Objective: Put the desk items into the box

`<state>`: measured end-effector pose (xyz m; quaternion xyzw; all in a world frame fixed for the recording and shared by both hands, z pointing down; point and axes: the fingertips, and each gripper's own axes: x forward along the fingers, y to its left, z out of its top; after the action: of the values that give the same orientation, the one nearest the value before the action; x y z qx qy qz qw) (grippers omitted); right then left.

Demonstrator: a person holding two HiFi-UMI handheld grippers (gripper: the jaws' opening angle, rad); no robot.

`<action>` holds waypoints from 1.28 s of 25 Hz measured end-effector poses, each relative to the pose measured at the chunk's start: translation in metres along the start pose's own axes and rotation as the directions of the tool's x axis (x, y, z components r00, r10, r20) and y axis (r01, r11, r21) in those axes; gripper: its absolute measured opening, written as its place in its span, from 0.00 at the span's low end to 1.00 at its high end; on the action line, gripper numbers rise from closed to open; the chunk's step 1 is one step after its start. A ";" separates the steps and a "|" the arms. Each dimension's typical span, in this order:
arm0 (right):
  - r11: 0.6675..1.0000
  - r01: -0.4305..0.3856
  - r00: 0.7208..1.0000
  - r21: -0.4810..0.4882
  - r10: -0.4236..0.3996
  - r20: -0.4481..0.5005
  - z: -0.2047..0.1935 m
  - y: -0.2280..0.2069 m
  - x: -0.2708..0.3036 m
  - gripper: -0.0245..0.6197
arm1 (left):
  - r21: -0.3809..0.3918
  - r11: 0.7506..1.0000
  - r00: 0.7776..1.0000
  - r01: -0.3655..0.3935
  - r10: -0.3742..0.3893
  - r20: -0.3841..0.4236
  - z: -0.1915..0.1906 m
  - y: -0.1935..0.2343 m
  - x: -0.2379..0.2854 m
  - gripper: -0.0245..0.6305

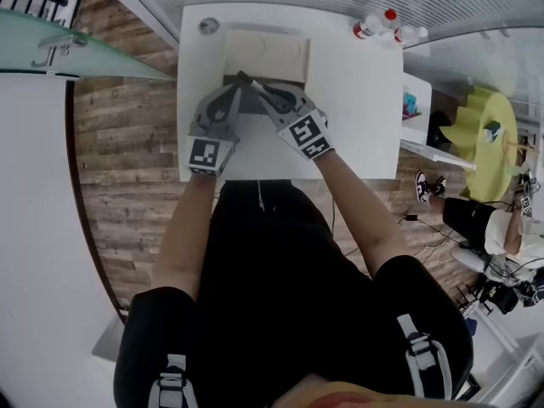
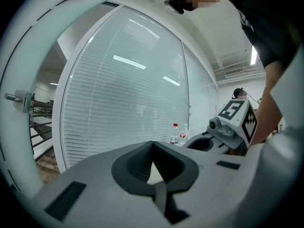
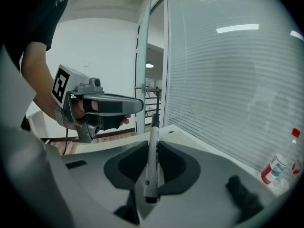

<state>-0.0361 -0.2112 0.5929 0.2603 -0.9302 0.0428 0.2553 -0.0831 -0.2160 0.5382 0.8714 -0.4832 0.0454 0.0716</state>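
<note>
Holding a white pen [image 3: 152,160] tight between its jaws, pen poking out past the tips, right gripper [image 3: 151,146] by the near edge of the box [image 1: 285,51], left gripper [image 2: 152,146] beside it, closed, empty.

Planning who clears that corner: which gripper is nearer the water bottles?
Right. The bottles stand at the table's far right corner; the right gripper, clamped on a marker, is over the box on that side, the left gripper beside it, farther away.

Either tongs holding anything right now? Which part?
Right tongs clamp a white marker by its barrel, dark end forward. Left tongs shut, empty.
</note>
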 end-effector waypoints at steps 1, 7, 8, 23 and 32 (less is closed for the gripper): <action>1.000 -0.008 1.000 -0.001 0.008 -0.008 -0.004 0.001 0.003 0.15 | -0.002 1.000 1.000 -0.007 0.007 -0.004 -0.004 0.001 0.001 0.06; 0.999 -0.050 0.996 -0.003 0.050 -0.071 -0.030 0.010 0.021 0.15 | -0.025 0.999 0.999 -0.029 0.028 -0.033 -0.026 0.005 0.002 0.06; 0.999 -0.053 0.995 -0.007 0.053 -0.084 -0.033 0.011 0.024 0.15 | -0.026 0.999 0.999 -0.030 0.029 -0.039 -0.029 0.005 0.002 0.06; 0.996 -0.084 0.977 -0.007 0.081 -0.196 -0.070 0.011 0.043 0.15 | -0.033 0.999 0.993 -0.035 0.031 -0.113 -0.069 0.005 0.012 0.05; 0.995 -0.095 0.981 -0.001 0.093 -0.169 -0.070 0.013 0.044 0.15 | -0.053 0.998 0.995 -0.035 0.030 -0.090 -0.069 0.006 0.014 0.05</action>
<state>-0.0437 -0.2054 0.6760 0.2101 -0.9166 0.0723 0.3323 -0.0809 -0.2192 0.6085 0.8583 -0.4946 0.0723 0.1160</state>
